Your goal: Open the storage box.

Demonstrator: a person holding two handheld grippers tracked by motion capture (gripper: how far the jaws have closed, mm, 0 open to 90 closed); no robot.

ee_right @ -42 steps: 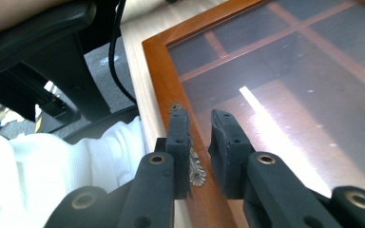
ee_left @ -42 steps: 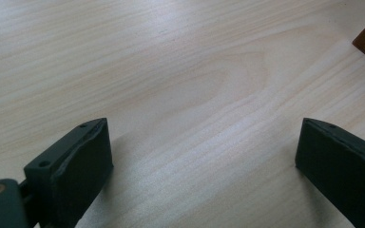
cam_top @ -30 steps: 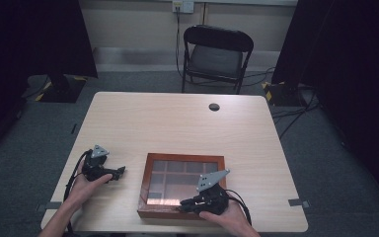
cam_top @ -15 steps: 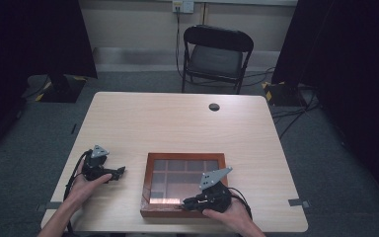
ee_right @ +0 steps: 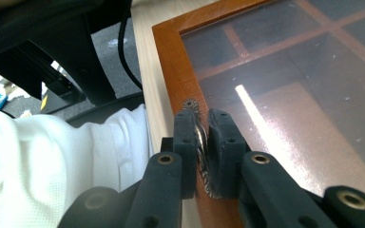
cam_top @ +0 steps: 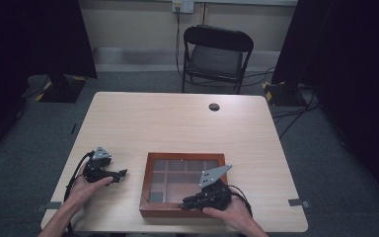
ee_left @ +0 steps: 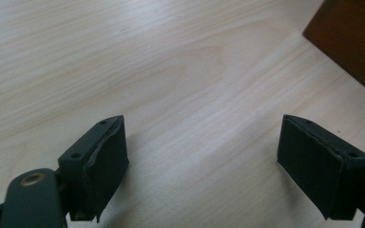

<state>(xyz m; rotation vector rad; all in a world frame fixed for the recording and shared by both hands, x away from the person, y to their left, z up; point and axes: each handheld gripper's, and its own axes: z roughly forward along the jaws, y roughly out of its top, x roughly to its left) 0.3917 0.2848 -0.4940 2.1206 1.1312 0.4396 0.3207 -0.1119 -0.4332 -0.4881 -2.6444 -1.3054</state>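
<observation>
Right tool [ee_right: 203,142] pinches the box's metal handle [ee_right: 200,137].
The wooden box [cam_top: 148,170] sits near on the worktop [cam_top: 177,123]. Left tool [ee_left: 204,156], left of it, has just been closing, still wide, nothing inside.

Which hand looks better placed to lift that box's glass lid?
The right. The right gripper is shut on the metal latch at the wooden box lid's near edge; the left gripper sits open beside it, holding nothing.

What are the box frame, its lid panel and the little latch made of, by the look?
Box frame: looks like wood, reddish-brown, smooth satin finish. Lid panel: clear glass or acrylic, can't tell which; it shows a bright glare streak and the dividers beneath. Latch: apparently metal, silvery with ornate edges, pinched between the right gripper fingers.
</observation>
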